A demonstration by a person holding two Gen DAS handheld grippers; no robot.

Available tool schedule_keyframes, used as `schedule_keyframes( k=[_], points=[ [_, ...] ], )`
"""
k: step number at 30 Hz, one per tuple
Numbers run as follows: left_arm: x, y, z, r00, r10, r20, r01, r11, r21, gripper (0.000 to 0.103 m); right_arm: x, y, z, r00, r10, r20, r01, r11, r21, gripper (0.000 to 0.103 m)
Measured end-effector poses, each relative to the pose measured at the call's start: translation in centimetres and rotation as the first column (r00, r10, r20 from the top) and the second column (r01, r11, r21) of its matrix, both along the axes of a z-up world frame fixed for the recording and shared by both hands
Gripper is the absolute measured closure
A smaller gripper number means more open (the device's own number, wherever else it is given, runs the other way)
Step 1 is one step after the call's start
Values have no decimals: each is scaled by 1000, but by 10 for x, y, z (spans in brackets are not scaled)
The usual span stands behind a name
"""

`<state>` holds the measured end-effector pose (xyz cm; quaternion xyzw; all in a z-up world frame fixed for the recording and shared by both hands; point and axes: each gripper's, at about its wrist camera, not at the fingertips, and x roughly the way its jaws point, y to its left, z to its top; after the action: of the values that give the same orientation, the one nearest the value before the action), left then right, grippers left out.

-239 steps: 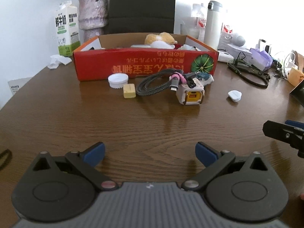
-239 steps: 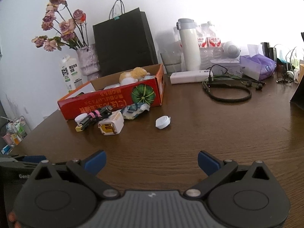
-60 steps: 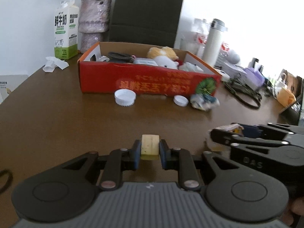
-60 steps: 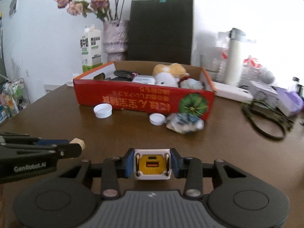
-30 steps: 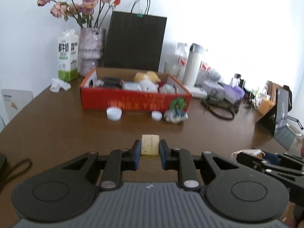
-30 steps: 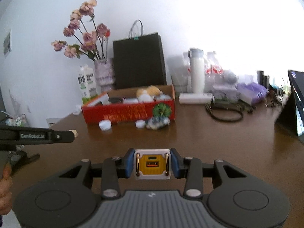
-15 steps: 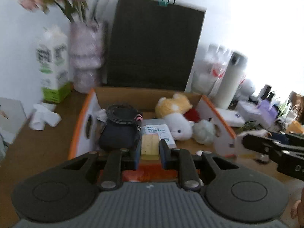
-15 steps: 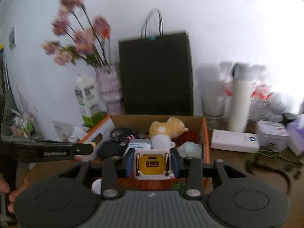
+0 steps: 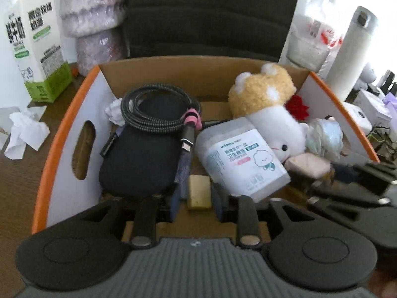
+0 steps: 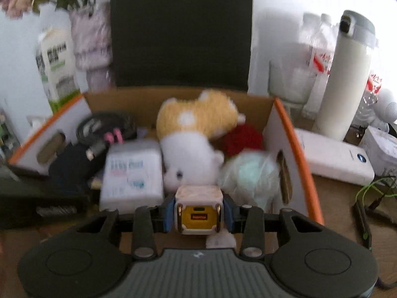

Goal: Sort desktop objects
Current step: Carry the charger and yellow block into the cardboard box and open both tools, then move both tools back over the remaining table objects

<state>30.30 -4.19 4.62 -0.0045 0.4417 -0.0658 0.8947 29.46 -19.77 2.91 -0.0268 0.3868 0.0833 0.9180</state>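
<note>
My left gripper [image 9: 197,196] hangs over the near end of the cardboard box [image 9: 62,134]. Its jaws are opening. The yellow eraser [image 9: 199,191] sits between the blue pads with a gap on its left side, so they no longer press on it. It lies by the black pouch [image 9: 141,159] and the white swab box [image 9: 242,156]. My right gripper [image 10: 198,211] is shut on the white charger cube with a yellow face [image 10: 198,214], above the box's right part in front of the plush toy [image 10: 191,149]. In the left wrist view the right gripper [image 9: 347,173] reaches in from the right.
The box also holds a coiled braided cable [image 9: 158,109], a red item [image 9: 297,106] and a crumpled wrapper [image 9: 325,136]. Around it stand a milk carton [image 9: 32,37], a vase [image 9: 94,24], a black paper bag [image 9: 208,12], a white flask [image 10: 345,74] and a power bank [image 10: 332,161].
Both grippers have travelled forward from the open table to above the box and tipped downward. The left jaws have spread away from the eraser. The right still clamps the charger.
</note>
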Motion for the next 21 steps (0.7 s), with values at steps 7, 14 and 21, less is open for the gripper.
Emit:
schedule_keyframes(
  k=[7,14,21],
  points=[
    [-41,3,46,992,-18,127,24,999,-43,26,-18,-16,22,998,-43,-34,46,994,97,42],
    [-105,2,60,974,62,220,-56,998,-31,3,-93,-34,53,998,-15,60,6,989,147,20],
    [-202,6,33,966,105,238,-101,995,-29,2,-198,-49,31,992,-28,126,19,997,71,15]
  ],
)
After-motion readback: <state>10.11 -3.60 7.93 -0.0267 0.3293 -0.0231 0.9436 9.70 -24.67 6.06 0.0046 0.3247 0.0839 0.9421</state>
